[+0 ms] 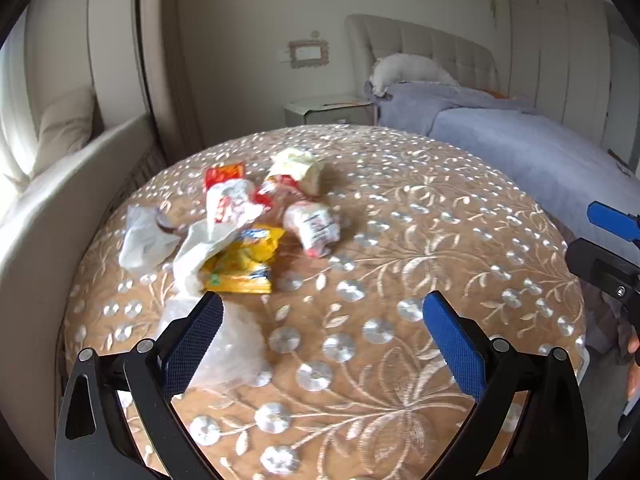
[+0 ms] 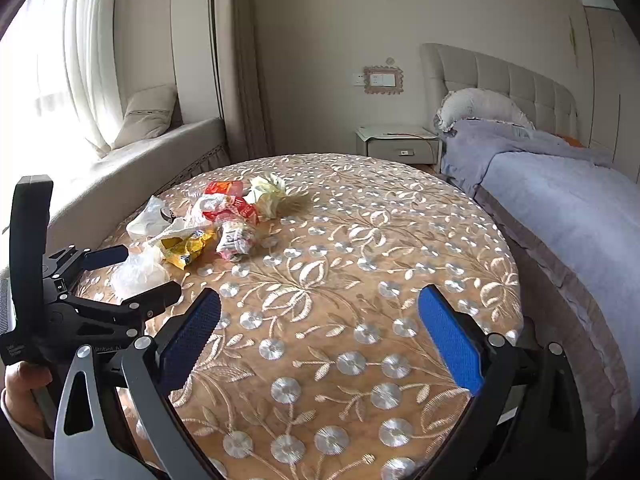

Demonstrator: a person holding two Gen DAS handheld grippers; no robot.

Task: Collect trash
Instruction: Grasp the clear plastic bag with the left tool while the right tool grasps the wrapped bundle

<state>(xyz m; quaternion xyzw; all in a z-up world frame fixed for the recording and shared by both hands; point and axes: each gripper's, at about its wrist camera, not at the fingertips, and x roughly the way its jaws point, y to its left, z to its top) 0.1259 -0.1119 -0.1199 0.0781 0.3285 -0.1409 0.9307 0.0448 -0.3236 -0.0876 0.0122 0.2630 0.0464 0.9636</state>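
Left wrist view: left tongs [image 1: 322, 320] spread wide, nothing between the pads, hovering low over the round tabletop [image 1: 440, 240] with the embroidered cloth. Clear plastic bag [image 1: 228, 344] lies crumpled just beside the left pad, maybe touching; blur makes it hard to say. Rest of the trash is clustered ahead: yellow snack wrapper [image 1: 244, 260], white wrapper [image 1: 144, 236], red-and-white wrappers [image 1: 232, 192], crumpled cream paper [image 1: 296, 168], small printed packet [image 1: 314, 228]. Right tongs [image 1: 612, 220] poke in at the right edge, well apart from the pile.

Right wrist view: right tongs [image 2: 320, 316] also wide open and empty, over bare cloth, pile [image 2: 208, 220] far-left of them. Left tongs [image 2: 132, 276] seen side-on, straddling the clear plastic bag [image 2: 136, 272], with a hand [image 2: 24, 392] on the grip. Bed [image 2: 560, 184] and nightstand [image 2: 396, 144] behind; no bin visible in either view.

Read: left is lined up on the nearest piece, so the bag is likely first pick. Right is held back, probably to stay clear. Thin film may slip or bunch on closing.
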